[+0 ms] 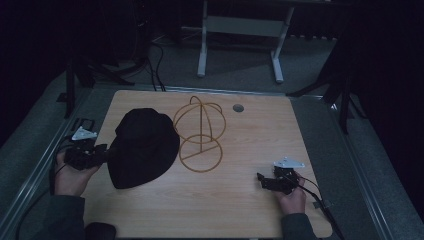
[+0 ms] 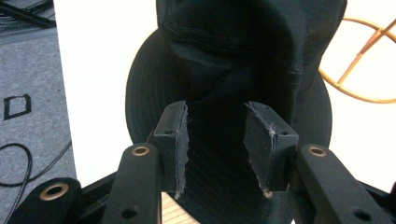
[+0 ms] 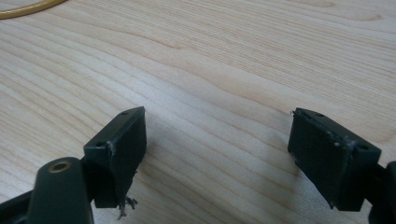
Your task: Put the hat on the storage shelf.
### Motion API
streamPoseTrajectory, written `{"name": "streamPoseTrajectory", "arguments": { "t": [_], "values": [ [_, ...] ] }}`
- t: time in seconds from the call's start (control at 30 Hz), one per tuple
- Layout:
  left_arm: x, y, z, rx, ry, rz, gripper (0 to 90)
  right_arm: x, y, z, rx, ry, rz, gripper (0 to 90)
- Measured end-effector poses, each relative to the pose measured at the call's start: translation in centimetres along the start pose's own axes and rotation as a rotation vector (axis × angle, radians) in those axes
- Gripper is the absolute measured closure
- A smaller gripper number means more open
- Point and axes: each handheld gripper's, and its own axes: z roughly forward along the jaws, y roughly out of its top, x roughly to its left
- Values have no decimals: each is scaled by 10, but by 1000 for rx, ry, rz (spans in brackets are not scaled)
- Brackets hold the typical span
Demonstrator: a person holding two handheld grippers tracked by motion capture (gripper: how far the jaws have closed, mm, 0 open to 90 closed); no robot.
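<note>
Here the left gripper (image 2: 216, 144) hovers, jaws wide, over the black hat's (image 1: 142, 147) brim. It should close squarely on the brim. The right gripper (image 3: 217, 158) rests wide and empty.

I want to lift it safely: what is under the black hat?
The hat lies flat on the wooden table, beside the wire stand. Anything beneath its crown is covered and cannot be seen.

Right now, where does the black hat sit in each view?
High view: black hat left of centre, by the left gripper.
Left gripper view: it lies ahead, between the open jaws.
Right gripper view: bare table.
Shared landmark: gold wire stand.
</note>
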Motion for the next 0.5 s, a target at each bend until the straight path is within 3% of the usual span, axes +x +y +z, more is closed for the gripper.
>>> {"name": "streamPoseTrajectory", "arguments": {
  "t": [0.5],
  "values": [
    [6,7,-1,79,31,68,592,0,0,0,0,0,1,193]
  ]
}}
